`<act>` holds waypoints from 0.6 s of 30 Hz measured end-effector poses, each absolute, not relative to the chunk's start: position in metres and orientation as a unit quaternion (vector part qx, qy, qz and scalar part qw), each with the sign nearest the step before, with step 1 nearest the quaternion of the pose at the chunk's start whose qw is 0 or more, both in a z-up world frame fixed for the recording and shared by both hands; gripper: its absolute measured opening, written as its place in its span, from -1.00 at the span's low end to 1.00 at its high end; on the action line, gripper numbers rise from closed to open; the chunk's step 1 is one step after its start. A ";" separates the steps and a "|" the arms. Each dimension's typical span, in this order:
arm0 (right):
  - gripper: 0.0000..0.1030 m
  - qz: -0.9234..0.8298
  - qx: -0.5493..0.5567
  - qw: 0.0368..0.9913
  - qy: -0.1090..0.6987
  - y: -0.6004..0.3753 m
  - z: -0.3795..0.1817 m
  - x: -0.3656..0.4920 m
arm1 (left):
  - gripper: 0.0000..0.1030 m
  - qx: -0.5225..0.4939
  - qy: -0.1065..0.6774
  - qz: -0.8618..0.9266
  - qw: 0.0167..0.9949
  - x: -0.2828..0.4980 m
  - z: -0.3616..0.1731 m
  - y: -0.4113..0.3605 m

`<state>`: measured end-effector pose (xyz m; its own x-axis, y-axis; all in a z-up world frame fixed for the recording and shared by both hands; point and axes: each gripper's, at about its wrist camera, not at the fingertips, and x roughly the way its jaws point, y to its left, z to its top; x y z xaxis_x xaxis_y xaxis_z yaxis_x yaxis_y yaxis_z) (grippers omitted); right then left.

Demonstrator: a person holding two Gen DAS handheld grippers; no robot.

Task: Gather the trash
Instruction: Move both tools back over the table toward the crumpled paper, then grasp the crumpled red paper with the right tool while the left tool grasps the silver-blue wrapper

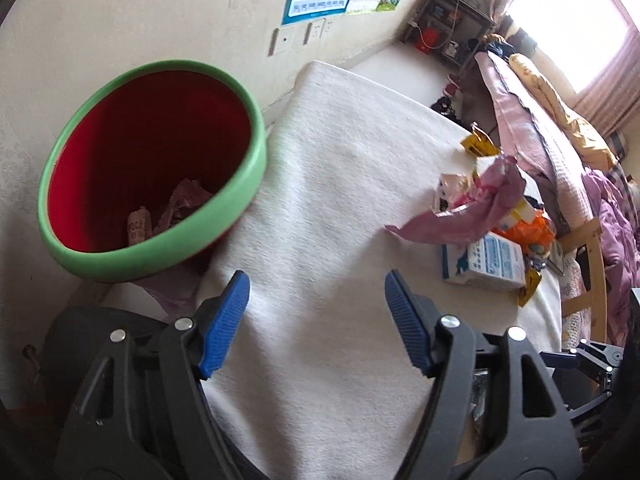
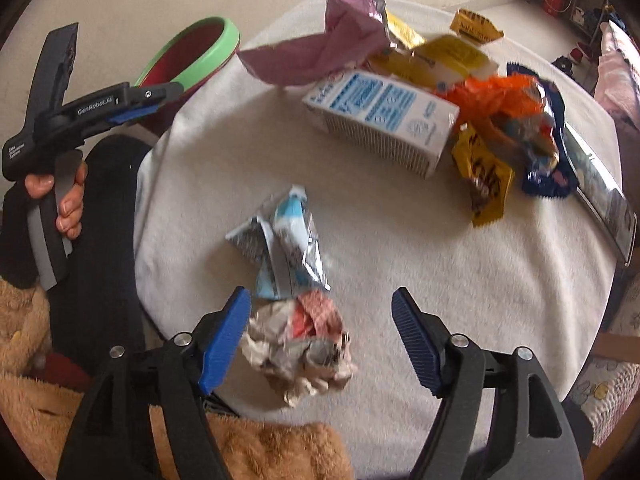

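Note:
A red bin with a green rim (image 1: 160, 80) stands left of the white-clothed table (image 1: 332, 200); crumpled wrappers lie in its bottom (image 1: 176, 208). My left gripper (image 1: 316, 296) is open and empty, over the table's near left edge beside the bin. In the right wrist view my right gripper (image 2: 320, 312) is open, with a crumpled paper ball (image 2: 300, 348) between its fingers, close to the left finger. A silver-blue wrapper (image 2: 280, 240) lies just beyond it. A blue-white carton (image 2: 380, 120), a pink bag (image 2: 320, 48) and yellow and orange wrappers (image 2: 492, 96) lie farther off.
The left gripper and hand (image 2: 80, 120) show at the left of the right wrist view, near the bin (image 2: 192, 52). A bed with pink bedding (image 1: 560, 140) stands right of the table. A tan plush blanket (image 2: 260, 452) lies at the near edge.

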<state>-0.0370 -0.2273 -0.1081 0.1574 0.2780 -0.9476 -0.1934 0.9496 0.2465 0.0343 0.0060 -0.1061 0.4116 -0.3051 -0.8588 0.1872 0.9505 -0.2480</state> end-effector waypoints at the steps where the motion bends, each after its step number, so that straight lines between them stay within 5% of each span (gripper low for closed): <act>1: 0.39 0.156 0.034 0.756 0.635 -0.227 -0.111 -0.042 | 0.31 -0.054 0.526 -0.152 0.835 0.033 -0.108 0.000; 3: 0.35 0.160 0.035 0.747 0.644 -0.225 -0.121 -0.049 | 0.31 -0.047 0.532 -0.167 0.829 0.030 -0.110 -0.012; 6: -0.16 0.175 0.038 0.730 0.660 -0.216 -0.134 -0.050 | 0.33 -0.030 0.532 -0.192 0.824 0.023 -0.107 -0.031; 9: -0.31 0.183 0.021 0.733 0.654 -0.219 -0.132 -0.054 | 0.40 -0.022 0.530 -0.215 0.820 0.015 -0.103 -0.043; 18: -0.32 0.068 0.097 0.819 0.561 -0.274 -0.093 -0.029 | 0.44 0.013 0.548 -0.282 0.788 -0.009 -0.111 -0.084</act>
<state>-0.0293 -0.2740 -0.0933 0.3604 0.2196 -0.9066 -0.0019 0.9721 0.2347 -0.0095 -0.0839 -0.1111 0.2409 -0.4303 -0.8700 0.4583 0.8406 -0.2888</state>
